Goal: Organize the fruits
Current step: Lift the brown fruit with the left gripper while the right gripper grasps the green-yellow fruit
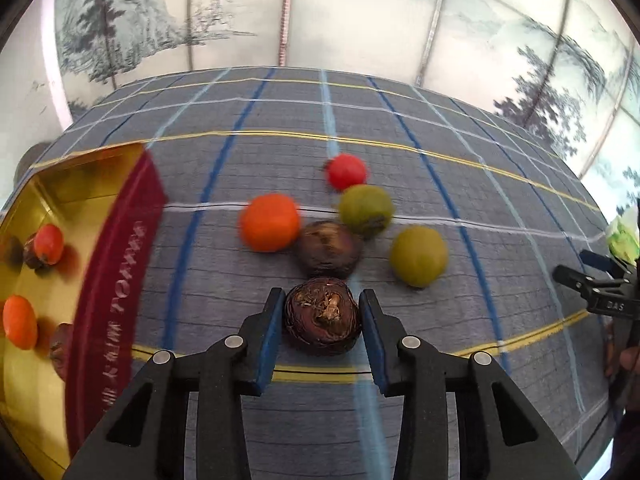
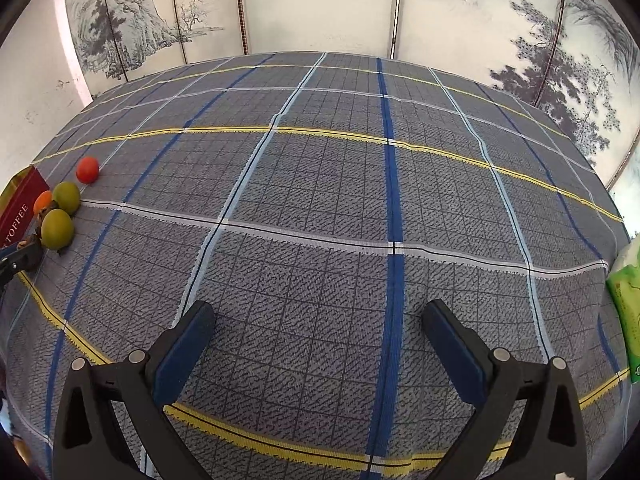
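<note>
Plaid tablecloth (image 2: 320, 208), green packet (image 2: 626, 312), painted screen (image 2: 560, 40)

Gold tin (image 1: 44, 200) cut off at left edge; fruit (image 1: 270, 222) beyond motion-blurred; green packet (image 2: 626, 312) cut at right edge.

On the cloth: two green fruits (image 1: 418, 256) (image 1: 366, 210); two dark brown (image 1: 323, 320) (image 1: 330, 249); one orange (image 1: 270, 222); one red (image 1: 346, 171)

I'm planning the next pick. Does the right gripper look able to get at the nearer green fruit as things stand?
Probably yes: the right gripper is open and empty, and bare tablecloth lies between it and the green fruit, though the left gripper sits close beside it.
</note>
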